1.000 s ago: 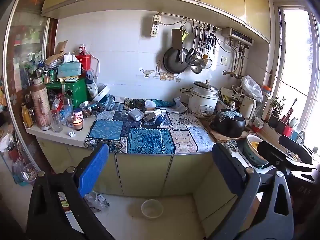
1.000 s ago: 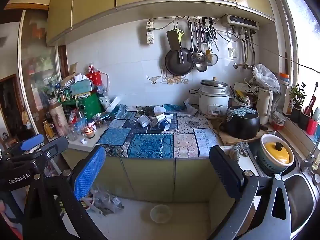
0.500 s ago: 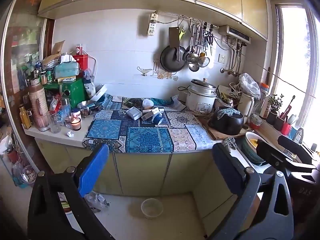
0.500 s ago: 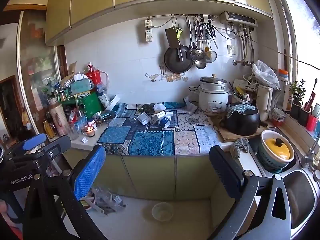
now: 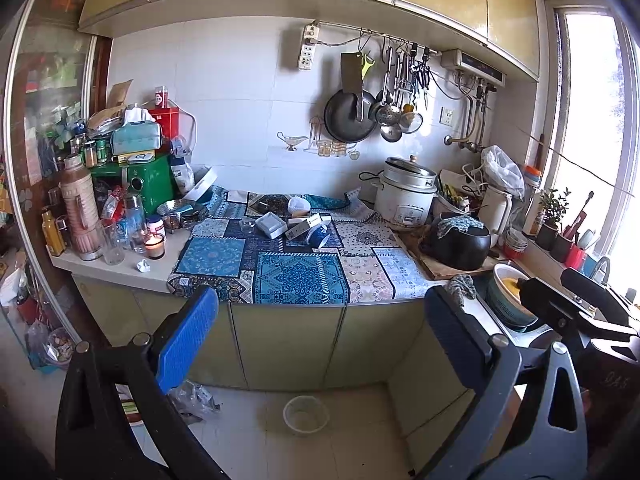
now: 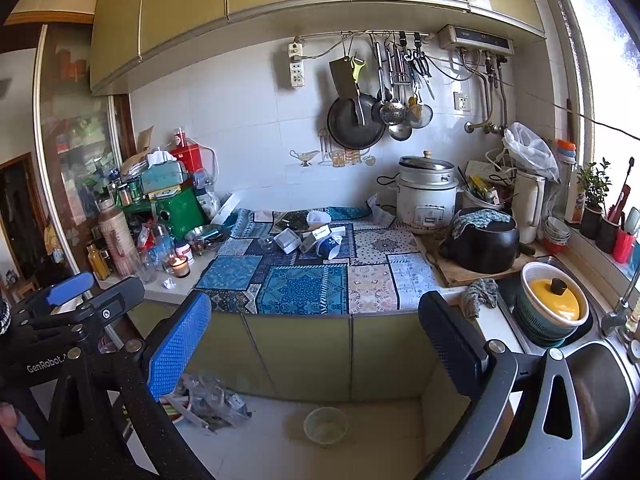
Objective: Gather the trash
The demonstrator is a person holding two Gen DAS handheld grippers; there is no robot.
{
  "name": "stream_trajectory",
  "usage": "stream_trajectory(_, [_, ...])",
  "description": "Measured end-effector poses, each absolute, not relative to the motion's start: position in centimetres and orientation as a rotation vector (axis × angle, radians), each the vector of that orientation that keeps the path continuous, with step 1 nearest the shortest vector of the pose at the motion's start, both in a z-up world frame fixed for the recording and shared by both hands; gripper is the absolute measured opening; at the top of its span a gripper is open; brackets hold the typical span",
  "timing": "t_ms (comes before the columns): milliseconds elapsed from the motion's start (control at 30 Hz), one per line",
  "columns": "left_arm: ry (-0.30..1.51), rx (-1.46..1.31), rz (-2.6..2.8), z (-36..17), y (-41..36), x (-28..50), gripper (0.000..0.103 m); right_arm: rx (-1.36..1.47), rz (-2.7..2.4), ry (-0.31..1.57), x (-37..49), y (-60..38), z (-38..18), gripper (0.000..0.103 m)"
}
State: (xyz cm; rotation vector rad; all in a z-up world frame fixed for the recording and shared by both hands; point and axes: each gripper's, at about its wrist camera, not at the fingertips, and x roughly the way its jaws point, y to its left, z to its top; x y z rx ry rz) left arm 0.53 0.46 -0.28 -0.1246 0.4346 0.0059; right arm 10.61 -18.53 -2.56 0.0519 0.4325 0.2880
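Facing a cluttered kitchen counter from a little way back, both grippers are held above the floor with nothing between their fingers. The left gripper (image 5: 320,332) is seen with its fingers spread wide apart, one blue pad (image 5: 186,344) on the left and a dark pad on the right. The right gripper (image 6: 316,336) is likewise held with its fingers well apart and empty.

A patchwork cloth (image 5: 298,276) in blue and pale squares is spread over the counter (image 5: 116,276). Toward the back of the cloth a cluster of small trash is gathered: a white box (image 5: 271,225), a flat white carton (image 5: 306,227) just beside it, and a tipped blue cup (image 5: 319,236) touching the carton. A crumpled paper scrap (image 5: 143,266) is left on the bare counter near a lit candle (image 5: 154,245). On the floor, a clear plastic bowl (image 5: 306,415) is seen in front of the cabinet doors, and crumpled plastic wrapping (image 6: 214,402) is piled to its left.

A white rice cooker (image 6: 426,196) is placed at the back right, with a black pot (image 6: 482,246) on a wooden board nearer the sink (image 6: 600,392). A yellow-lidded pot (image 6: 552,300) is set in a basket by the sink. The left gripper is also caught at the left edge of the right wrist view.
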Motion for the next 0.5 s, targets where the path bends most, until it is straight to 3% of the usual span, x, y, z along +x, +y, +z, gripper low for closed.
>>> stream_trajectory(500, [0.431,-0.126,0.021,-0.56,0.68,0.65,0.103,0.054,0.291,0.432,10.6,-18.46,-2.5,0.103])
